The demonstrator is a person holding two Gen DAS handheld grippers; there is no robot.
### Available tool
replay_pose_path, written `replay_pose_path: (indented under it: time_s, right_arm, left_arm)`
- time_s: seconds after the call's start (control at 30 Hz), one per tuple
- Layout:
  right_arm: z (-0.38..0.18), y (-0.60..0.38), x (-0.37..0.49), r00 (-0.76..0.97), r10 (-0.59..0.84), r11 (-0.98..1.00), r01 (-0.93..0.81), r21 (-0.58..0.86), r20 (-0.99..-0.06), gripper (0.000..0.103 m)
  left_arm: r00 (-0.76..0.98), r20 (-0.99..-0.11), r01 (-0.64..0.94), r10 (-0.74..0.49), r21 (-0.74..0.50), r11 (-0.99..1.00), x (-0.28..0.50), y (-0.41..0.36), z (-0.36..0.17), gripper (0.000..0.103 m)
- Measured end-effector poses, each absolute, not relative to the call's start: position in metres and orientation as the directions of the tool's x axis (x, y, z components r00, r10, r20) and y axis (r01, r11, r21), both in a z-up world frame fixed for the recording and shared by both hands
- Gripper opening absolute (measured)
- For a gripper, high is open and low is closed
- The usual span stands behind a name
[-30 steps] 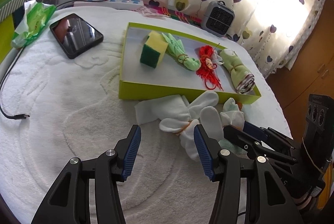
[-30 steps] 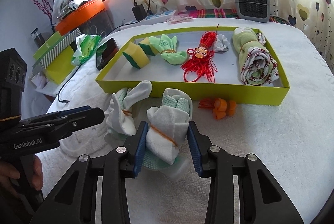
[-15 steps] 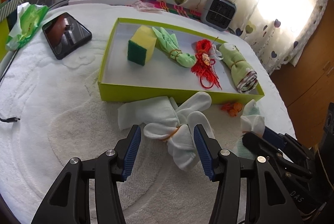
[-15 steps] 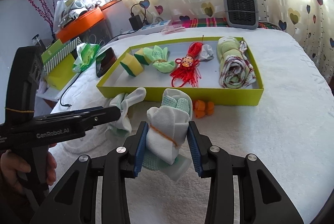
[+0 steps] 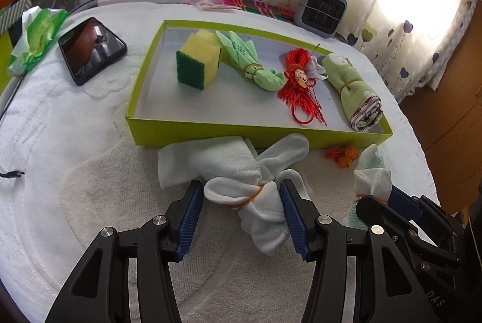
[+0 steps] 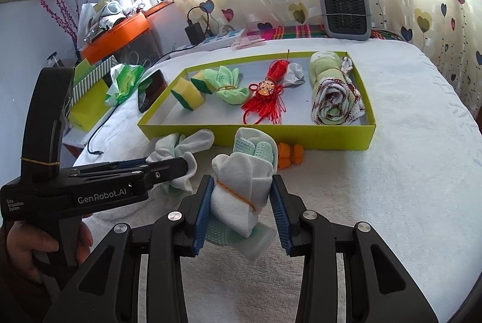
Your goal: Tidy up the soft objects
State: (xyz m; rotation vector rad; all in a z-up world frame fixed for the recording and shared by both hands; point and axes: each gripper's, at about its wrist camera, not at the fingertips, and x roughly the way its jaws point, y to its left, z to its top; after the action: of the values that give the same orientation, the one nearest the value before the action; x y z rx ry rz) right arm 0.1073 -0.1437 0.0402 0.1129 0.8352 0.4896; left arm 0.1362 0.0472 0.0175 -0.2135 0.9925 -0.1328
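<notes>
My right gripper is clamped on a banded sock bundle. My left gripper straddles a second sock bundle, fingers spread. Both probably go next into the green tray at twelve o'clock, needing lift over its near wall.

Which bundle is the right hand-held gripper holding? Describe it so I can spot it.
Find the lime-green tray on the white towel. Just before its near wall, the right hand-held gripper clamps a white sock bundle. Unlike the splayed white bundle to its left, it has an orange band and mint-green sock tips.
</notes>
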Motion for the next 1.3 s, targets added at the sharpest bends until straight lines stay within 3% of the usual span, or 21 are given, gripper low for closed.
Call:
replay_pose_path:
  time_s: [0.53, 1.3]
  right_arm:
    - [0.037, -0.141, 0.109, 0.561, 0.453, 0.886, -0.372, 0.278, -0.693, 0.039]
    - [0.038, -0.138, 0.107, 0.563, 0.445, 0.888, -0.376, 0.264, -0.696, 0.039]
  left_arm:
    - [0.559, -0.793, 0.036, -0.242, -0.268, 0.963, 0.131, 0.049, 0.018, 0.036]
    - [0.592, -0.771, 0.077, -0.233, -0.234, 0.969, 0.114, 0.044, 0.033, 0.036]
